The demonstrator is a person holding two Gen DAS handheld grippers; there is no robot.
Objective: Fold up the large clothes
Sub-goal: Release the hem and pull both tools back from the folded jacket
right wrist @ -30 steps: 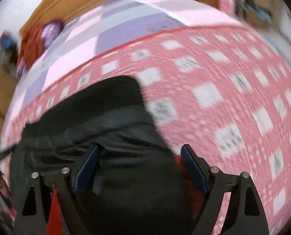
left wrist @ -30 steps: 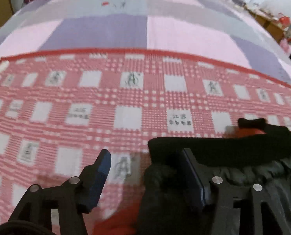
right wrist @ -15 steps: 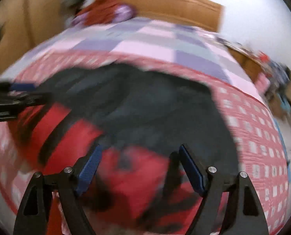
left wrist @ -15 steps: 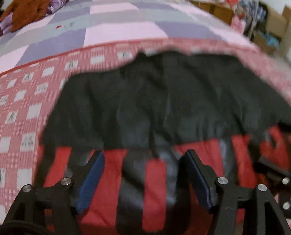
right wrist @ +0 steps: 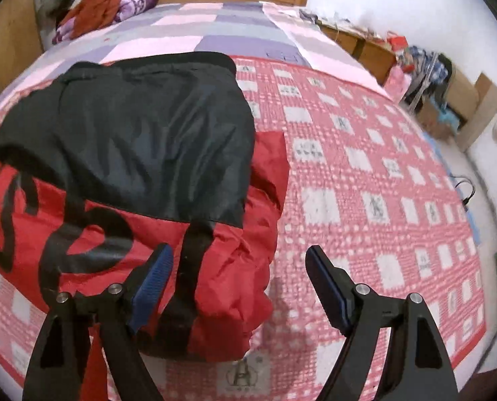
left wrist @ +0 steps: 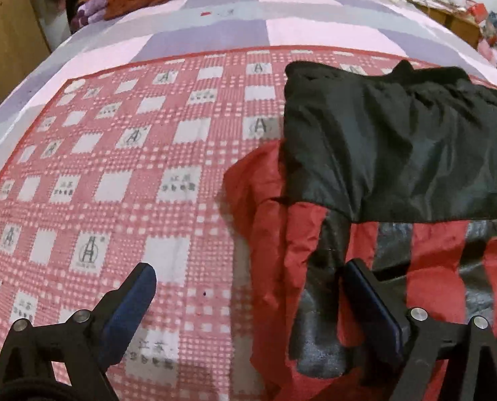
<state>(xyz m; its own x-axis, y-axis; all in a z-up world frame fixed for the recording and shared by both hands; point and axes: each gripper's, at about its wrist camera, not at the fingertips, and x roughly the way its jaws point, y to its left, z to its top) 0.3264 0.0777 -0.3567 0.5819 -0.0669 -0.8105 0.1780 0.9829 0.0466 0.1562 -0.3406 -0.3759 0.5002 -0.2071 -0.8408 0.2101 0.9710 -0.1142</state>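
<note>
Where the bed (left wrist: pixel 235 30) carries a red checked blanket (left wrist: pixel 115 167), the red-and-black jacket (right wrist: pixel 141 153) lies folded on that blanket, black half over red. Left gripper (left wrist: pixel 248 287) hovers at the jacket's left edge, jaws just widened and gripping nothing, one finger over the jacket's red fabric. Right gripper (right wrist: pixel 238 277) stands wide over the jacket's right edge, also unclamped.

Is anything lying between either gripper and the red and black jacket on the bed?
Nothing visible. The jacket lies directly ahead of the open left gripper and open right gripper, with only checked blanket around it.
</note>
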